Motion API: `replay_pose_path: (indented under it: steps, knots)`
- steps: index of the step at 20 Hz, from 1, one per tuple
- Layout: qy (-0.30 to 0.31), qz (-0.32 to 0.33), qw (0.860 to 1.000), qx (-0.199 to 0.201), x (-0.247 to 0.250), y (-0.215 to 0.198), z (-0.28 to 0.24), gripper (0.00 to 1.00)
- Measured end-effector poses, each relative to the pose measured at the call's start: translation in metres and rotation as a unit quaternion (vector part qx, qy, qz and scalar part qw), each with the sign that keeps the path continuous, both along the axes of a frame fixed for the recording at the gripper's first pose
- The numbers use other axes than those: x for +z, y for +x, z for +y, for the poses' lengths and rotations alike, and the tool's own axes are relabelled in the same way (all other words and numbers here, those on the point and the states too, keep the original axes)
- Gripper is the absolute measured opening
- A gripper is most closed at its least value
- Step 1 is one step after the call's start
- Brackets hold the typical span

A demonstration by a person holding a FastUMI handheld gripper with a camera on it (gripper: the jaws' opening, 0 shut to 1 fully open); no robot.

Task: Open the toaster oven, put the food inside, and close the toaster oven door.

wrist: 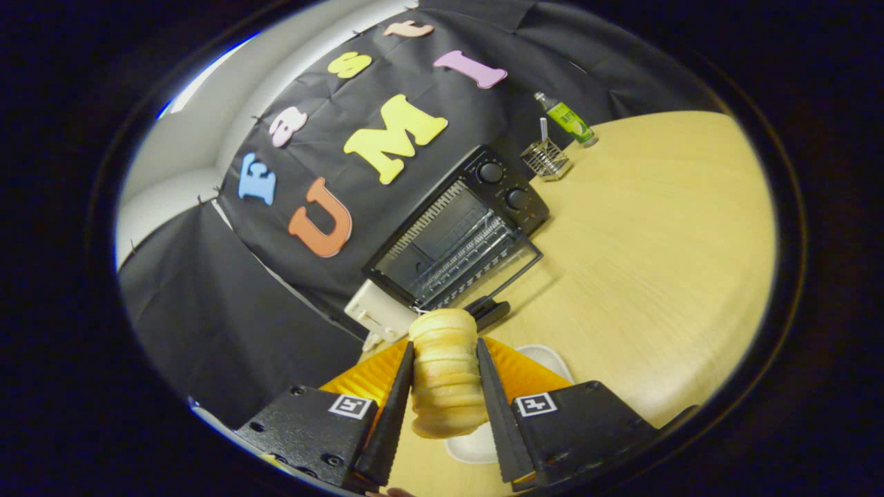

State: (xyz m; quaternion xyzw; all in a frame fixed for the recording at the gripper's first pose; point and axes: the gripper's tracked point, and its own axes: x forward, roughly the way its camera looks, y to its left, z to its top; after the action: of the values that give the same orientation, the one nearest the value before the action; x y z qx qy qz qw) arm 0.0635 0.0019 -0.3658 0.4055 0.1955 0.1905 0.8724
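Note:
A pale ridged bread roll (445, 373) is clamped between my two fingers, and my gripper (445, 386) is shut on it, holding it above the table. Beyond the fingers stands the black toaster oven (459, 231) with its glass door (494, 276) folded down and open, the wire rack inside showing. Two round knobs sit on the oven's control panel (504, 186). Under the roll lies a white plate (545, 359), partly hidden by the fingers.
The oven stands on a light wooden table (656, 248) against the black cloth wall. A small wire basket (545, 159) and a green bottle (570, 121) stand beyond the oven. A white box (376, 314) sits beside the oven, near the fingers.

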Motion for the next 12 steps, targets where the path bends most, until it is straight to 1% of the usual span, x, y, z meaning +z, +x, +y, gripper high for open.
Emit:
replay_pose_path:
  steps: [2, 4, 6, 8, 12]
  knots:
    - [0.048, -0.011, 0.999, 0.005, 0.015, 0.003, 0.006, 0.61]
    - [0.061, -0.013, 0.998, 0.007, 0.02, 0.013, 0.012, 0.61]
    - [0.059, -0.016, 0.998, 0.013, 0.026, 0.029, 0.019, 0.61]
    - [0.057, -0.016, 0.998, 0.019, 0.032, 0.057, 0.025, 0.61]
    - [0.049, 0.005, 0.998, 0.029, 0.027, 0.119, 0.038, 0.63]
